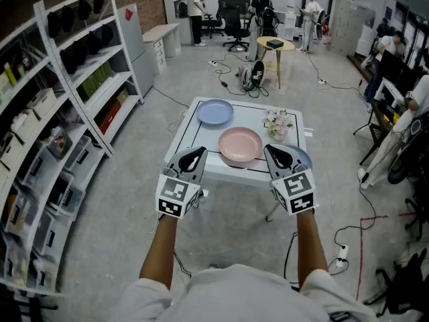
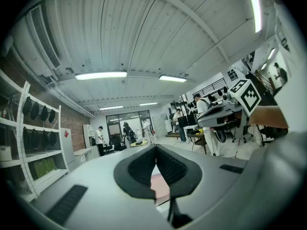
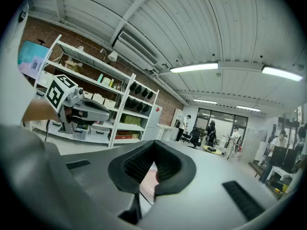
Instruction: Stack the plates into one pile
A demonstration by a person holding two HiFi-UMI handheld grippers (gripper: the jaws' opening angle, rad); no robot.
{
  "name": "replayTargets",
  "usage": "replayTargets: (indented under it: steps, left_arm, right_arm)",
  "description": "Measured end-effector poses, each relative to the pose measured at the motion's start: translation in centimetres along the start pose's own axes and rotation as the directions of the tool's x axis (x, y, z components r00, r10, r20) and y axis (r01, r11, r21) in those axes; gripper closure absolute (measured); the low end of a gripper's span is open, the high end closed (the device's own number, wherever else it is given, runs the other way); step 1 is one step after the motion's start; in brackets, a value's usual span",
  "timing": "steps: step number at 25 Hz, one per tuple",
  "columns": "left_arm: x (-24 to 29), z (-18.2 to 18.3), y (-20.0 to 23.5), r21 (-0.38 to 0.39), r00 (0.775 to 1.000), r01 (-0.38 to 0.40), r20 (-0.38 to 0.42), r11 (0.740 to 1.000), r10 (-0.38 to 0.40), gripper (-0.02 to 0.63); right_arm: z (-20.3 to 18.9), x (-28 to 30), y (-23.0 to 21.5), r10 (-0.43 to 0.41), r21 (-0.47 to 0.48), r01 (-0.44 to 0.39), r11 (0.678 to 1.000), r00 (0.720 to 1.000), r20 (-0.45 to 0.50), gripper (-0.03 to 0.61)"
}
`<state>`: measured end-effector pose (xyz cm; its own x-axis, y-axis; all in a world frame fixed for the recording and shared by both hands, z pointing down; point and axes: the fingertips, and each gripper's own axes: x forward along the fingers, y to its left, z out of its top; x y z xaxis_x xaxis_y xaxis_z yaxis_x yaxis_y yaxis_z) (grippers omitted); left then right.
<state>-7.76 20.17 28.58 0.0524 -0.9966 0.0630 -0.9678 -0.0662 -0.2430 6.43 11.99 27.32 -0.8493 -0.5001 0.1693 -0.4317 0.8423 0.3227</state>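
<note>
A white table (image 1: 201,170) carries a light blue plate (image 1: 214,112) at its far left and a pink plate (image 1: 240,145) in the middle. A second blue plate (image 1: 305,155) shows at the near right, mostly hidden behind my right gripper (image 1: 273,152). My left gripper (image 1: 196,155) hovers at the table's near edge, left of the pink plate. Both grippers are shut and hold nothing. In the left gripper view a sliver of the pink plate (image 2: 161,186) shows below the shut jaws. The right gripper view shows the same pink plate (image 3: 149,181) beneath its jaws.
A small pot of flowers (image 1: 277,123) stands on the table right of the pink plate. White shelving (image 1: 74,79) lines the left wall. Cables (image 1: 348,237) trail over the floor at the right. People, chairs and a round yellow side table (image 1: 275,44) are far behind.
</note>
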Motion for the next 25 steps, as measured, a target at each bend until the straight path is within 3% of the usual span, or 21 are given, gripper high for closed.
replayTargets:
  steps: [7, 17, 25]
  left_arm:
    - [-1.3, -0.2, 1.4, 0.015, 1.0, 0.025, 0.011, 1.0, -0.025, 0.597]
    - [-3.5, -3.6, 3.7, 0.021, 0.997, 0.071, -0.02, 0.997, -0.07, 0.597]
    - [0.0, -5.2, 5.9, 0.019, 0.997, 0.057, -0.051, 0.998, -0.056, 0.597]
  right_arm:
    - [0.7, 0.4, 1.4, -0.005, 0.085, 0.003, 0.996, 1.0, 0.021, 0.565]
    - [-0.3, 1.2, 5.4, -0.04, 0.099, 0.042, 0.994, 0.999, -0.027, 0.566]
    - [-1.1, 5.1, 3.3, -0.014, 0.12, 0.015, 0.993, 1.0, -0.002, 0.566]
